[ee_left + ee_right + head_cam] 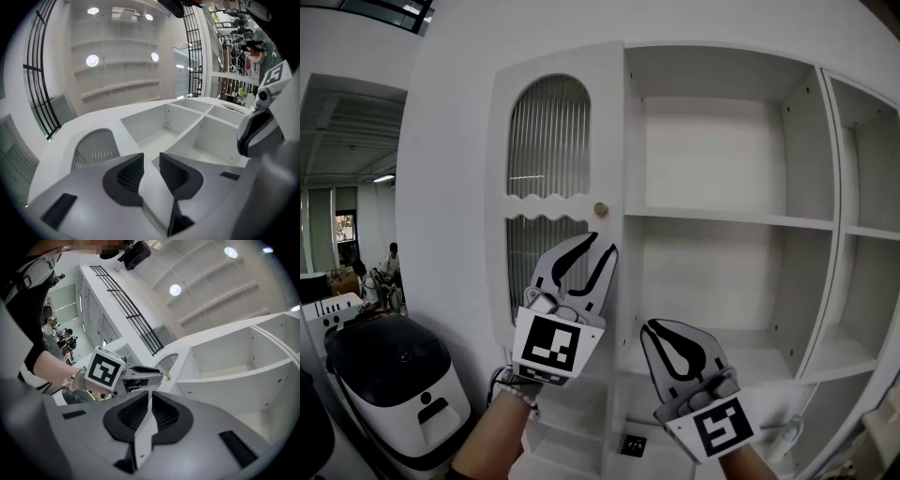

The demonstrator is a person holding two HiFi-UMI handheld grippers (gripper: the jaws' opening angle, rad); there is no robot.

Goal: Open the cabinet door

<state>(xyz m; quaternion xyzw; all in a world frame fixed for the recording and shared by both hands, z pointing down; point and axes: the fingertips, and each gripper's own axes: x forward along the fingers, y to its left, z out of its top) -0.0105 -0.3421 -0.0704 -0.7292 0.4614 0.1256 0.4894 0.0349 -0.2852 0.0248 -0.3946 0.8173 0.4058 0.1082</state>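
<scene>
Plain white wall upper left, some black-and-white rounded machine lower left. Left gripper view: round ceiling lights glowing upper left.

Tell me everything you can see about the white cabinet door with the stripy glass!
The cabinet door is tall, white and upright, left of the open shelves. Its arched window of ribbed glass is split by a wavy white bar. A small round pale knob sits on its right edge, about halfway up. The door looks shut or nearly so. The left gripper is just below the knob, jaws apart, gripping nothing.
</scene>
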